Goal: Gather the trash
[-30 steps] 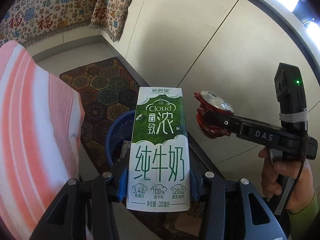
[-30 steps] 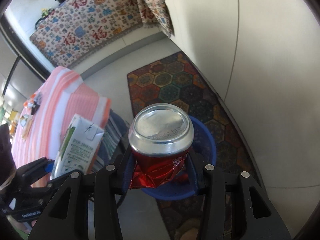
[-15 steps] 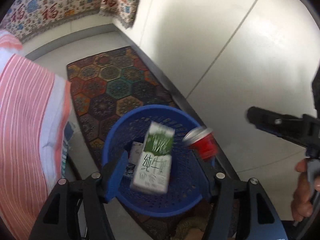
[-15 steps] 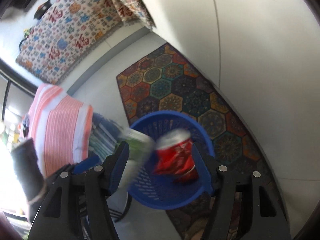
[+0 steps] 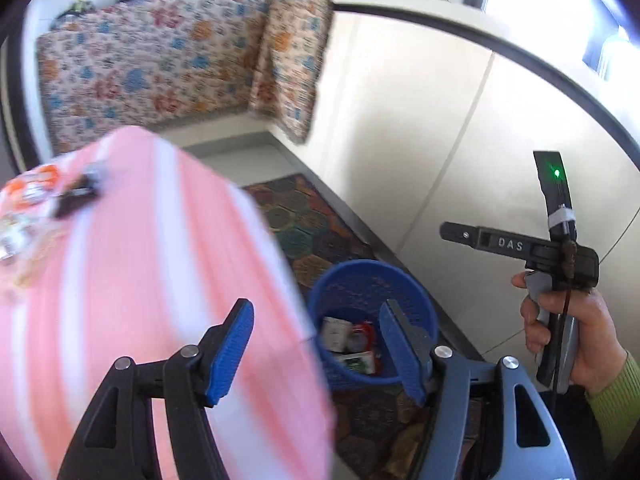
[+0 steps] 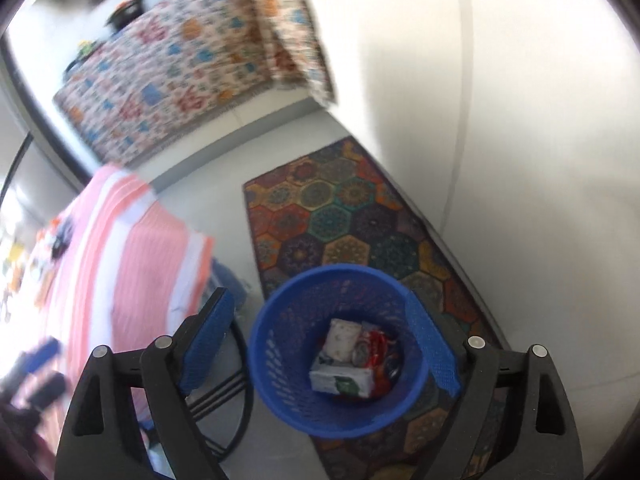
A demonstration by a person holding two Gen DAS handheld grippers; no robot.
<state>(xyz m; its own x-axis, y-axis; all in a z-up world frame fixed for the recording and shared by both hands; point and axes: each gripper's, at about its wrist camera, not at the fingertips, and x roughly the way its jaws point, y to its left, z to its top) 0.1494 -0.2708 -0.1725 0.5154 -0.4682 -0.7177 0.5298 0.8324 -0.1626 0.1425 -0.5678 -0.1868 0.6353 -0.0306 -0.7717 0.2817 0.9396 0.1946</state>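
A blue mesh trash basket (image 6: 280,320) stands on the floor below both grippers and also shows in the left wrist view (image 5: 356,276). Inside it lie a green and white milk carton (image 6: 340,382), a crushed red can (image 6: 378,350) and another white carton (image 6: 342,336). My left gripper (image 5: 320,348) is open and empty, above the table edge and the basket. My right gripper (image 6: 320,344) is open and empty, directly above the basket; in the left wrist view it shows at the right (image 5: 452,232), held by a hand.
A table with a pink and white striped cloth (image 5: 132,280) stands left of the basket, with small items at its far end. A patterned rug (image 6: 340,220) lies under the basket along white cabinet doors (image 5: 440,140). A floral cloth (image 5: 152,64) hangs on the far counter.
Both grippers opened and dropped the milk carton and the crushed can into the basket, where they now lie. Both grippers have since risen and tilted up.
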